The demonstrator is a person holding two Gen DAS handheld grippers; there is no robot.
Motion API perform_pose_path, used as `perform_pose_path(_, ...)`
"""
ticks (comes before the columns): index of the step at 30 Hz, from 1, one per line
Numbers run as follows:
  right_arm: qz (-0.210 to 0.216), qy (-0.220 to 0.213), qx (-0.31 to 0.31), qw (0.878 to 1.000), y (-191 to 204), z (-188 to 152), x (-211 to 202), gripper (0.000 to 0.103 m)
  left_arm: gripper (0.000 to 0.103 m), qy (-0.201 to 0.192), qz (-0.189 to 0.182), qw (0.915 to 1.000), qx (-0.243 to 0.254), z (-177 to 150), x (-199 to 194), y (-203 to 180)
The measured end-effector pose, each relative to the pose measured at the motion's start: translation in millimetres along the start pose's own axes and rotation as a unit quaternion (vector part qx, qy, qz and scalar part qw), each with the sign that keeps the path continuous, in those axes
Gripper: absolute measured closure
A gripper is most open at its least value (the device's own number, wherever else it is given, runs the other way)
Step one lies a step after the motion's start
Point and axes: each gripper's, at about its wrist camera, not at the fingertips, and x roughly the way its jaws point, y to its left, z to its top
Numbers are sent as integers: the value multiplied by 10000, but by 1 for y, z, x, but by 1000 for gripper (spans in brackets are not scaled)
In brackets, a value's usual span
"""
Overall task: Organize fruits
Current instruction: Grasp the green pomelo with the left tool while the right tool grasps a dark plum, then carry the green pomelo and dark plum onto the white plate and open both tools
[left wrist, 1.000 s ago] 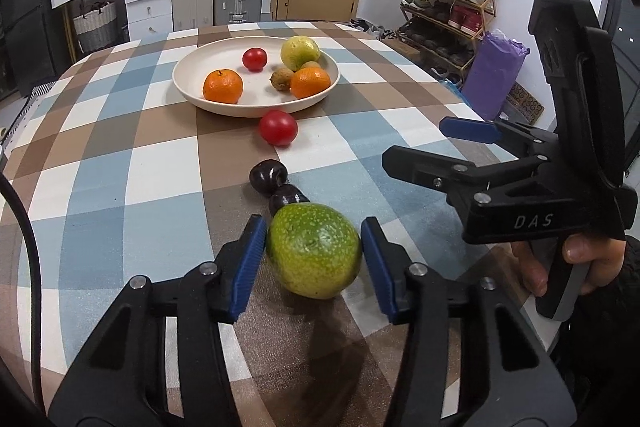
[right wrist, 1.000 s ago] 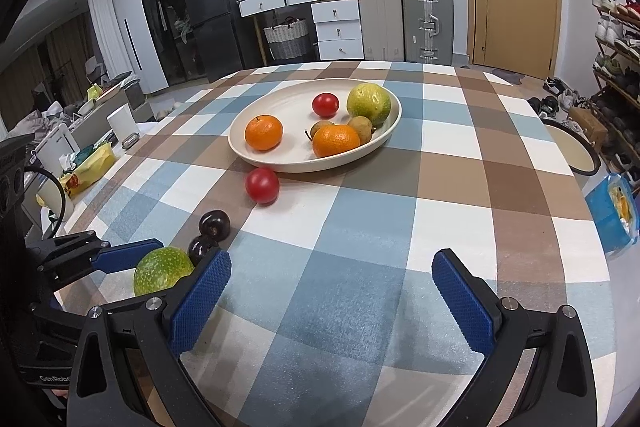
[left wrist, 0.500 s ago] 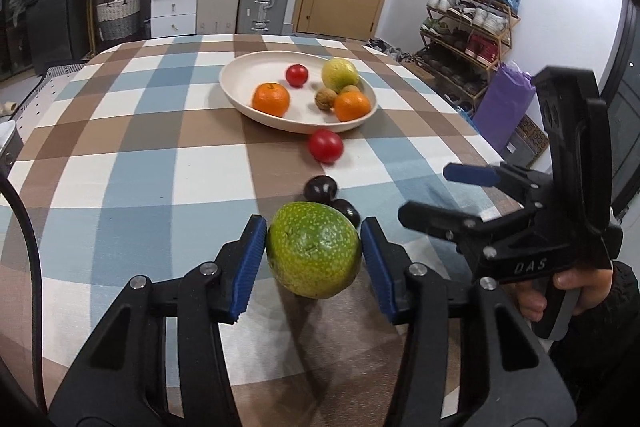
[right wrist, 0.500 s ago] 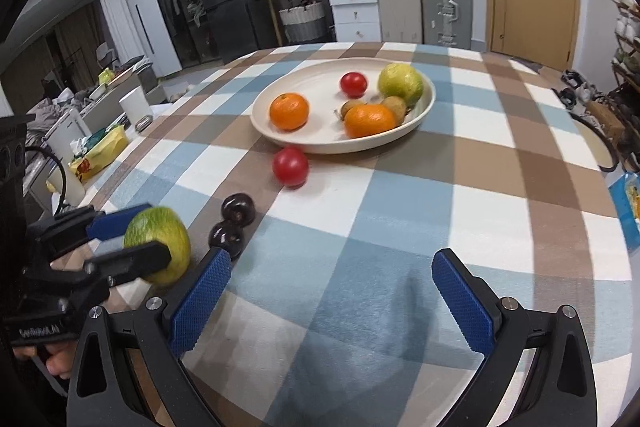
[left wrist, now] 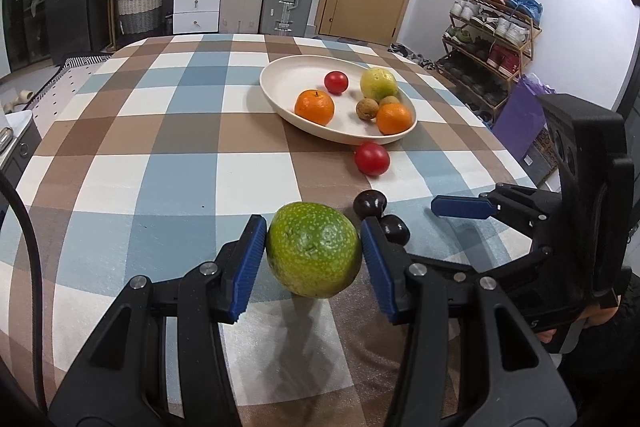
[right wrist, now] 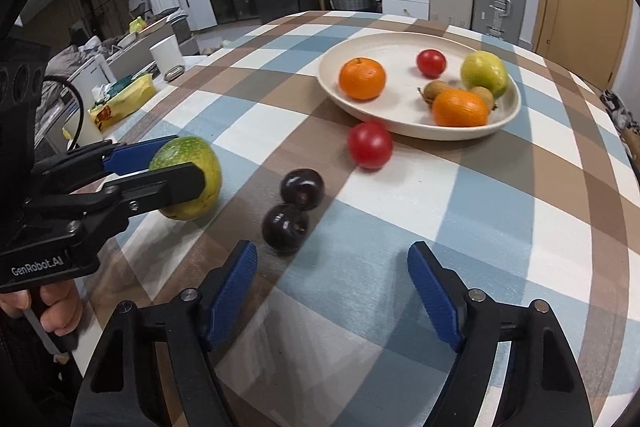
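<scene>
Now right tongs point(right wrist: 332, 291) narrower than before

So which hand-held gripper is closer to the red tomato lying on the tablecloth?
Hard to call. The left hand-held gripper holds the green fruit; the right hand-held gripper is closing on nothing. Both sit behind the two dark plums, short of the tomato.

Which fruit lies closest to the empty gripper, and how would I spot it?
Start at the cream plate on the checked tablecloth. Come toward the camera past the loose red tomato to two dark plums touching each other. It is the nearer plum, just ahead of the right gripper.
</scene>
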Motion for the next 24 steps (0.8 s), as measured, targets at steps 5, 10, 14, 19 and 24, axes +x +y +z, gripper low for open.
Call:
perform_pose_path(5,-97,52,-247,9996,14,5,8,29,57,15,15,10000,-75,1,3,5)
perform_pose_path(10,-202,19,-398,9990,21,8,11,42,57,15,61,9999,-103,2,5,8)
perform_pose_path(14,-198,13,-489,9986,26,10,13,58,57,5,50,9999,-128,5,8,9)
perform_pose_path(19,18,-29,-477,9989,25,9,11,72,57,38,29,9999,-132,6,12,8)
perform_pose_path(24,186,-135,-516,9984,25,8,8,77,57,66,20,9999,-114,9,16,7)
